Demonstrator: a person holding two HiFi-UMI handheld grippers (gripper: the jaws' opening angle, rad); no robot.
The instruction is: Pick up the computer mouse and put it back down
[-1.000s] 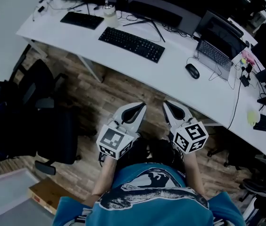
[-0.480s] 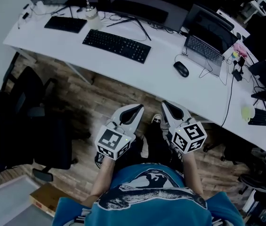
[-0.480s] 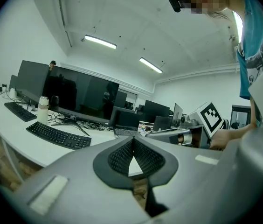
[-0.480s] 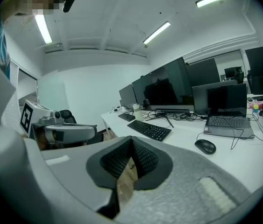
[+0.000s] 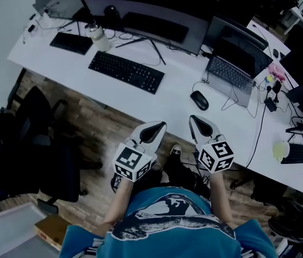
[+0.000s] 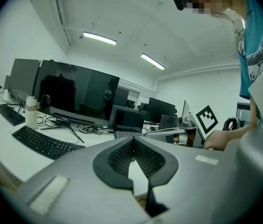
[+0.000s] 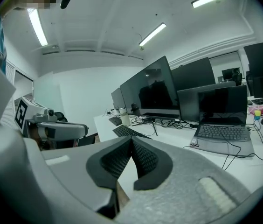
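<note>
A black computer mouse (image 5: 199,100) lies on the white desk (image 5: 173,98), just left of an open laptop (image 5: 232,69). My right gripper (image 5: 195,121) hangs at the desk's near edge, a short way in front of the mouse, its jaws shut with nothing between them. My left gripper (image 5: 160,126) is beside it on the left, over the desk edge, jaws also shut and empty. In the right gripper view the closed tips (image 7: 131,141) point at the desk (image 7: 169,139); the mouse is hidden there. The left gripper view shows its closed tips (image 6: 132,141).
A black keyboard (image 5: 125,72) lies left of the mouse in front of a large monitor (image 5: 141,9). A bottle (image 5: 99,38) and a second keyboard (image 5: 72,43) stand further left. Cables (image 5: 259,128) trail right of the laptop. Black chairs (image 5: 33,149) stand on the wooden floor at left.
Both grippers have moved forward from over the floor to the desk's near edge, side by side. The desk and mouse now sit closer in the head view. Both stayed shut.
</note>
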